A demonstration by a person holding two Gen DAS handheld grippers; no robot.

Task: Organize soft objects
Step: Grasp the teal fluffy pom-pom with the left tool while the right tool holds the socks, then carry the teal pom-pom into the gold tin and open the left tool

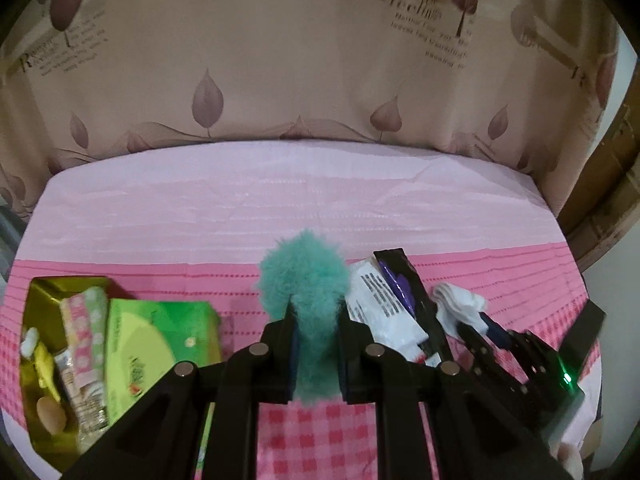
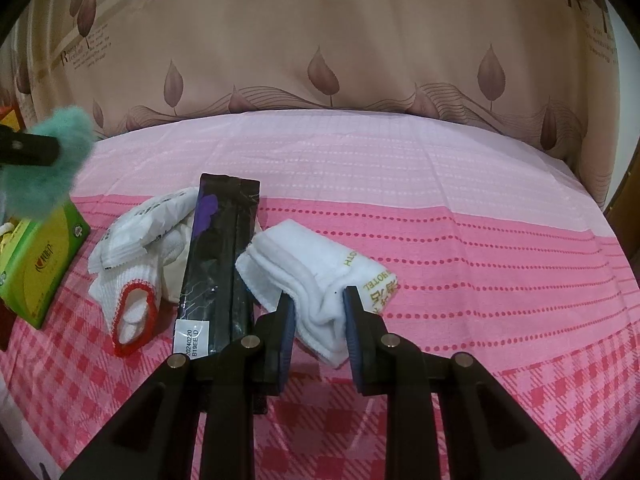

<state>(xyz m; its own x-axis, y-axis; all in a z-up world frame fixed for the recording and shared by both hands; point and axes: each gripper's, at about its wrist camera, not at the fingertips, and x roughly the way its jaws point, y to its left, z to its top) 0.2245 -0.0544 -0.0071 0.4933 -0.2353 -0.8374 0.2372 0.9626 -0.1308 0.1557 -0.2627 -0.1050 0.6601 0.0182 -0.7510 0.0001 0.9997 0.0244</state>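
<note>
Puff (image 1: 304, 280) teal, fluffy (pinched in left tool (image 1: 316, 312)); towel (image 2: 316, 276) white, folded.

A pink tablecloth (image 2: 460, 208) covers the table, pale at the far side, dotted in the middle and checked near the camera, with a beige leaf-printed curtain (image 2: 360, 48) hanging behind it. A long black packet (image 2: 224, 256) with a purple mark and a white label lies on the cloth, and a green box (image 1: 160, 344) sits at the left. Just left of that box, an open gold box (image 1: 44, 292) holds a pink-and-white packet (image 1: 86, 320), a small yellow item (image 1: 44, 364) and a brown rounded item (image 1: 50, 414).
</note>
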